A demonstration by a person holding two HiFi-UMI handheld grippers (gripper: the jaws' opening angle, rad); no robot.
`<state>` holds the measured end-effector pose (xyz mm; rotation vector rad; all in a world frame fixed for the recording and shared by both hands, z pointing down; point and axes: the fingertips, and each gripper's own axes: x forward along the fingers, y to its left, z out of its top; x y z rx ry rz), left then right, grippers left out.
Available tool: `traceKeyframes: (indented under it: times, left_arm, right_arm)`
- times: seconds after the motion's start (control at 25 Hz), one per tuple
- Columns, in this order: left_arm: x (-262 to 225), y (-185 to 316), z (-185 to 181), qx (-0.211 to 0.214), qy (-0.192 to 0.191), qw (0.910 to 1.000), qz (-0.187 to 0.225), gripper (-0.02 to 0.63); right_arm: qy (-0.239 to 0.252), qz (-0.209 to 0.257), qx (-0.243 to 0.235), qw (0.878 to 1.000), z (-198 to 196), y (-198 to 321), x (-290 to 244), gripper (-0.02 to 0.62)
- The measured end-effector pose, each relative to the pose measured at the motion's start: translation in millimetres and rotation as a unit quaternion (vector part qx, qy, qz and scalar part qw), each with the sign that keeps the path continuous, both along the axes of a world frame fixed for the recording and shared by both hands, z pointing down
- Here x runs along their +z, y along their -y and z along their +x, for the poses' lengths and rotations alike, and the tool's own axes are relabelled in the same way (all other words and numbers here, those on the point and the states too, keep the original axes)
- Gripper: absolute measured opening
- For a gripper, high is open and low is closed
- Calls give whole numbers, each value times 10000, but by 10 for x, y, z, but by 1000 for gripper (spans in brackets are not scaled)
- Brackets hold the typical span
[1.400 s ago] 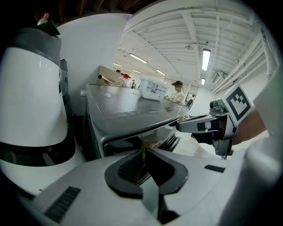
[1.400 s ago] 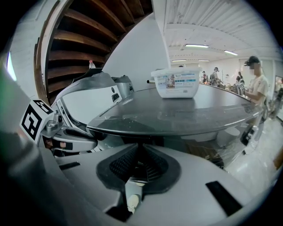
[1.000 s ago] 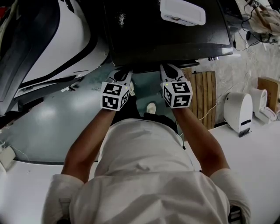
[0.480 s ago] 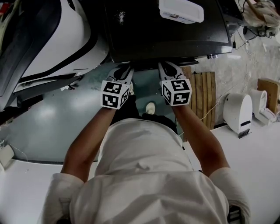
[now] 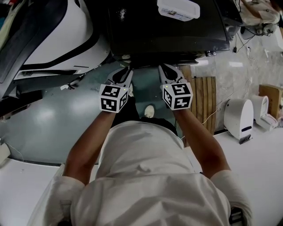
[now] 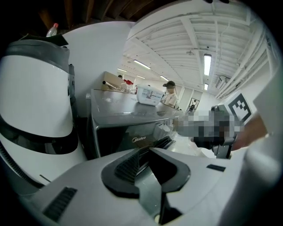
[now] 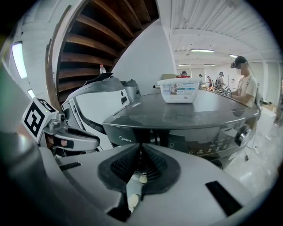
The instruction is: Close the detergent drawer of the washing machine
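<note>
A dark grey washing machine (image 5: 168, 37) stands right in front of me, seen from above. Its detergent drawer front (image 7: 125, 141), marked with a logo, looks level with the control panel (image 7: 208, 141) beside it; the same logo panel (image 6: 139, 140) shows in the left gripper view. My left gripper (image 5: 124, 74) and right gripper (image 5: 167, 70) hang side by side at the machine's front edge, both pointing at it. The left gripper (image 6: 148, 151) has its jaws together with nothing between them. On the right gripper (image 7: 140, 148) the jaws are also together and hold nothing. Contact with the drawer is hidden.
A white lidded box (image 5: 178, 9) rests on the machine's top. A large white curved housing (image 5: 57, 35) stands close on the left. To the right are a wooden slatted board (image 5: 205, 101) and a white appliance (image 5: 239, 117). A person (image 7: 244, 84) stands far behind.
Both grippers stay at the machine's front edge with jaws unchanged. The head view has drifted a little, so the machine sits slightly higher in frame.
</note>
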<state>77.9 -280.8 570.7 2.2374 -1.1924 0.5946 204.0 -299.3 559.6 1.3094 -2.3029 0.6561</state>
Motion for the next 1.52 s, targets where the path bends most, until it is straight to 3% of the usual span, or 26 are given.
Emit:
traceKeyframes:
  times: [0.44, 0.72, 1.04, 1.52]
  left_arm:
    - [-314, -634, 47, -295, -226, 9989, 283, 61]
    - [-688, -1042, 107, -344, -540, 9967, 496, 22]
    - [-1241, -1543, 242, -14, -824, 9941, 712, 3]
    - [-1530, -2004, 258, 280, -922, 9920, 820, 0]
  right_arm:
    - [106, 311, -441, 9985, 10, -611, -306, 17]
    - [272, 462, -768, 9956, 3, -1031, -624, 17]
    - [443, 650, -1170, 9900, -40, -1538, -1085, 16]
    - [555, 824, -1132, 9886, 168, -1969, -1358, 15]
